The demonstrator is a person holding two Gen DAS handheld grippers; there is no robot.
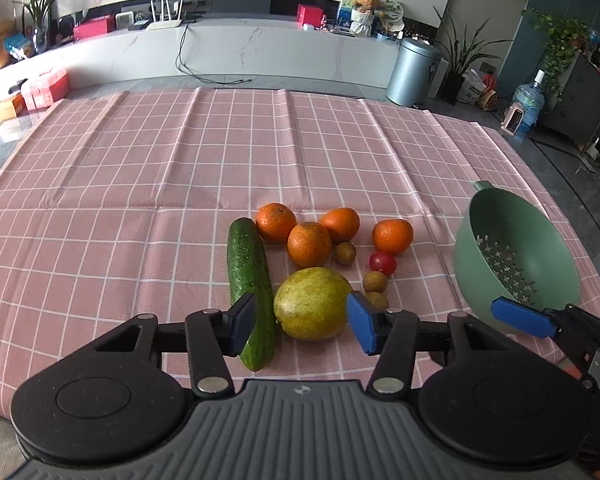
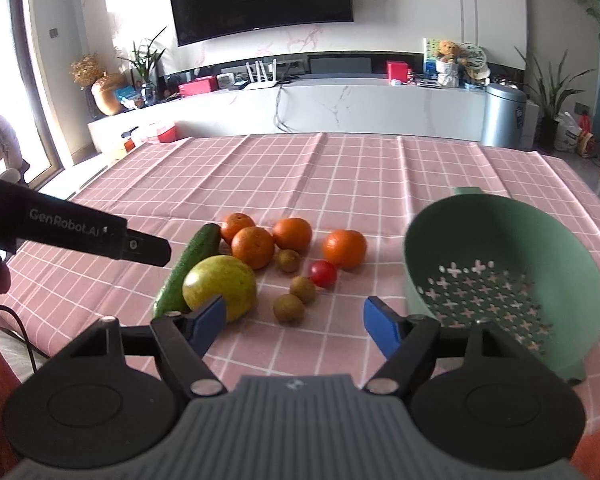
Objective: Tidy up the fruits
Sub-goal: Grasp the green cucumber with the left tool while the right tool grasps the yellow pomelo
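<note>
Pink checked worktop [image 1: 140, 184]; green colander [image 2: 500, 264] at right; yellow-green fruit [image 1: 312, 304], cucumber [image 1: 248, 276] and oranges [image 1: 309, 244] at centre. Left gripper [image 1: 304, 322] half-open around the fruit, contact unclear; right gripper [image 2: 294, 326] wide, empty.

Both my grippers point forward and down, side by side. My left gripper [image 1: 304, 320] has its jaws parted, pads pressing nothing. My right gripper [image 2: 296, 324] has jaws parted wider, nothing clamped. My left hand shows at the right view's left edge.
</note>
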